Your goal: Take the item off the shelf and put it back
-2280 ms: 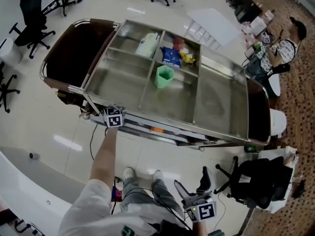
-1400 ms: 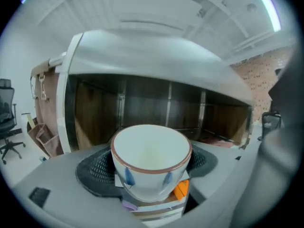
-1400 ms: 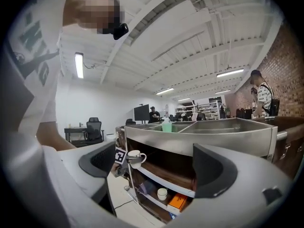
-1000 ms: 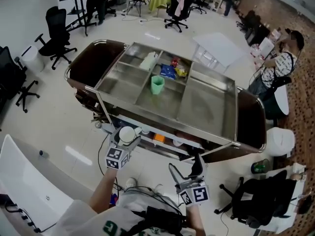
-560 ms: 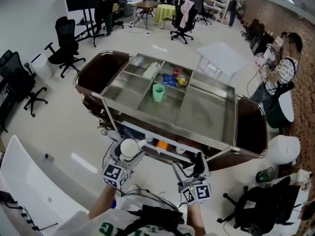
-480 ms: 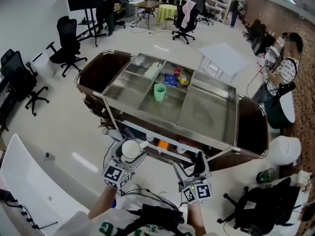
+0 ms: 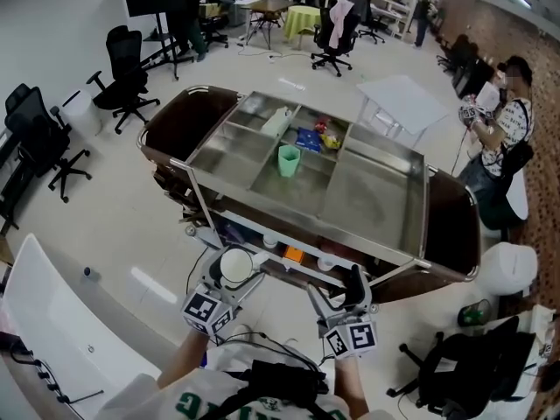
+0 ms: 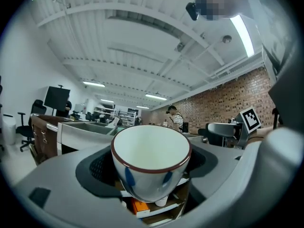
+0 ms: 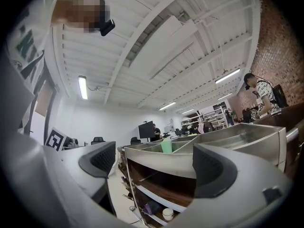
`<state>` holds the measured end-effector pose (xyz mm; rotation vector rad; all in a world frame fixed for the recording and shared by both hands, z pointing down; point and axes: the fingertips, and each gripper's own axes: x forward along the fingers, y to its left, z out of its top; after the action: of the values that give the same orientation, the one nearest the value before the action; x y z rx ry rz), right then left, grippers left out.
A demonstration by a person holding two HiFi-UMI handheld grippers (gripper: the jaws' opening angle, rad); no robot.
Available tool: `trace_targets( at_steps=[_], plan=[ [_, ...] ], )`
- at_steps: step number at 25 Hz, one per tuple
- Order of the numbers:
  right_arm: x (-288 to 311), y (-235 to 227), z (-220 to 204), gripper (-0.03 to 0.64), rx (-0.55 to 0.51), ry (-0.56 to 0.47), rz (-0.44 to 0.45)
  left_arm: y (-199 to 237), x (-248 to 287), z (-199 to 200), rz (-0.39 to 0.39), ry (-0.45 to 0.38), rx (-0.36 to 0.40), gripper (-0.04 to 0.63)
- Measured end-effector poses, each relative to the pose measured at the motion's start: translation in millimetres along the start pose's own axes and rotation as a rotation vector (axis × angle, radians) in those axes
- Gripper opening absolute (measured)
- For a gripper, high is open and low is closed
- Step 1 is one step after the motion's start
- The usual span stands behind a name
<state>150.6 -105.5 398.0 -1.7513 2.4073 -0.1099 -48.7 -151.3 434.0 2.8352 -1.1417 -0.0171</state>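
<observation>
Item: white ceramic cup with a brown rim and blue marks on its side (image 8: 151, 161) (image 7: 235, 265). Empty inside.
Location: off the shelf, carried in the air before the near long side of the cart, above the pale floor. In the head view its mouth faces up.

Left tongs (image 8: 152, 167) (image 7: 229, 276): clenched on the cup, one dark pad (image 8: 101, 167) against each side of the cup wall. Marker cube (image 7: 207, 311) sits behind the jaws.

Right tongs (image 9: 159, 167) (image 7: 341, 294): released, jaws well apart, nothing between them. They point at the cart's near side, well apart from the cup.

Stainless-steel cart with dark brown ends (image 7: 376, 208) (image 9: 190, 160): top is a divided steel tray.
- Light green plastic cup (image 7: 289, 159) (image 9: 166, 146), upright in a middle compartment.
- Far compartments: white bottle-like pack (image 7: 278, 122), blue packet (image 7: 306, 138), small yellow and red items (image 7: 328, 135), too small to identify.
- Lower shelf: orange box (image 7: 293, 255) (image 8: 139, 207); small white cup (image 9: 167, 214).

Surroundings: black office chairs (image 7: 122, 64) to the left; white folding table (image 7: 401, 103) beyond the cart; a person in a striped shirt (image 7: 503, 125) at far right.
</observation>
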Motion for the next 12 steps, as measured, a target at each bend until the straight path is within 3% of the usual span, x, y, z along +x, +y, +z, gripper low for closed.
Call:
trace_targets(
  at_steps=[12],
  plan=[
    [2.2, 2.8, 1.9, 0.52, -0.006, -0.002, -0.004, 3.7, -7.7, 9.3, -0.006, -0.008, 0.007, 0.388]
  ],
)
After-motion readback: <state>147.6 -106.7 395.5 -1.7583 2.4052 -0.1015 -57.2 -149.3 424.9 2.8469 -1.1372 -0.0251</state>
